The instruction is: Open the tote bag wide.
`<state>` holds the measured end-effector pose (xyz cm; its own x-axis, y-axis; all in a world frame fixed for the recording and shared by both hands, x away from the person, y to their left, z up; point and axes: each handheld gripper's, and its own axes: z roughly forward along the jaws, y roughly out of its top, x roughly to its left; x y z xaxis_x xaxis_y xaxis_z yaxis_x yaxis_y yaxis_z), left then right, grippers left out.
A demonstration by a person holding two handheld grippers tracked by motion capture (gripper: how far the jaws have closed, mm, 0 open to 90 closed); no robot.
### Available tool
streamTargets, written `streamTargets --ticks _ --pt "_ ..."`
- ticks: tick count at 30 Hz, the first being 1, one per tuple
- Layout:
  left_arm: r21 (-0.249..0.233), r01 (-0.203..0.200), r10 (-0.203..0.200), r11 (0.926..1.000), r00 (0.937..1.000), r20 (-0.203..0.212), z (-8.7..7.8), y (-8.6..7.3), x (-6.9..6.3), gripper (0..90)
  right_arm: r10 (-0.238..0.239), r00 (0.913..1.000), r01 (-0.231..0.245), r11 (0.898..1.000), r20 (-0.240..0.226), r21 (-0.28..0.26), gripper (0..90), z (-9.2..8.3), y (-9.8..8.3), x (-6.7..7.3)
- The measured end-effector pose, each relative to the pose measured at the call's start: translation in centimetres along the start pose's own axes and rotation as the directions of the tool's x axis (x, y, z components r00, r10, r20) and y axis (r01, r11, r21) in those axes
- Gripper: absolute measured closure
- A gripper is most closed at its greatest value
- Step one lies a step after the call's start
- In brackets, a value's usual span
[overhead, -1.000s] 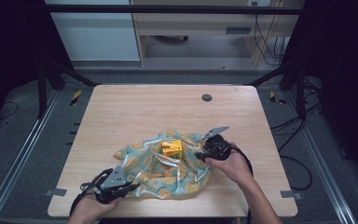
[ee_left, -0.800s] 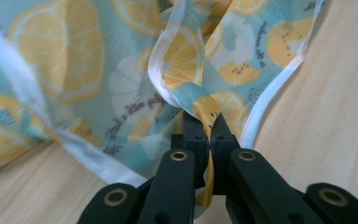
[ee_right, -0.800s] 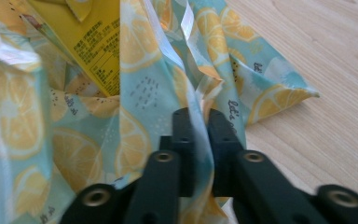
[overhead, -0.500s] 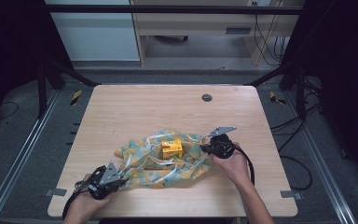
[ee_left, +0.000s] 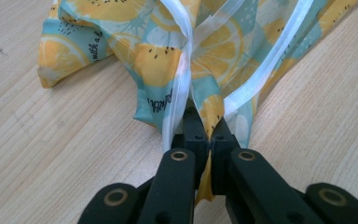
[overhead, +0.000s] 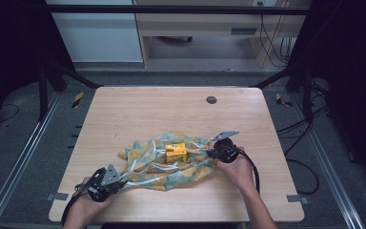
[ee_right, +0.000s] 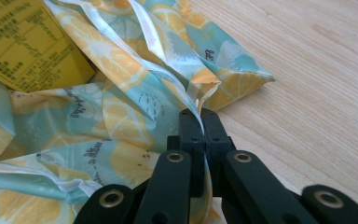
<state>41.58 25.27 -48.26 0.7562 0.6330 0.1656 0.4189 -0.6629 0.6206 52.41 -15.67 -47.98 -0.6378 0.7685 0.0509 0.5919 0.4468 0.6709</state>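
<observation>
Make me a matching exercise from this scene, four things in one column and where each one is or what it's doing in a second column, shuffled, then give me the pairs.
Things:
1. left gripper
2. right gripper
3. yellow box
4. dark round spot

Places or states:
A. sits on the middle of the cloth
B. lies on the bare table top, far side
C. clamped on the cloth's near-left corner
D. clamped on the cloth's right edge

Pairs: 1-C, 2-D, 3-A, 4-B. The fruit-print cloth lies between both grippers on the wooden table.
</observation>
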Motion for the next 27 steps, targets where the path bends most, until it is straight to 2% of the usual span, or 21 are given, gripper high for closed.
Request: streamTargets --ticks 15,27 --pt "0.009 0.012 -0.012 0.9999 0.9999 0.011 -0.1 -0.1 0.0 89.7 -0.025 0.9991 0.024 1.000 0.035 0.016 90.0 0.8 -0.2 0.1" --pt "0.016 0.021 -0.022 0.9996 0.9995 0.021 0.1 -0.2 -0.1 89.7 -0.030 0.9987 0.029 0.999 0.042 0.024 90.0 1.4 -0.1 -0.1"
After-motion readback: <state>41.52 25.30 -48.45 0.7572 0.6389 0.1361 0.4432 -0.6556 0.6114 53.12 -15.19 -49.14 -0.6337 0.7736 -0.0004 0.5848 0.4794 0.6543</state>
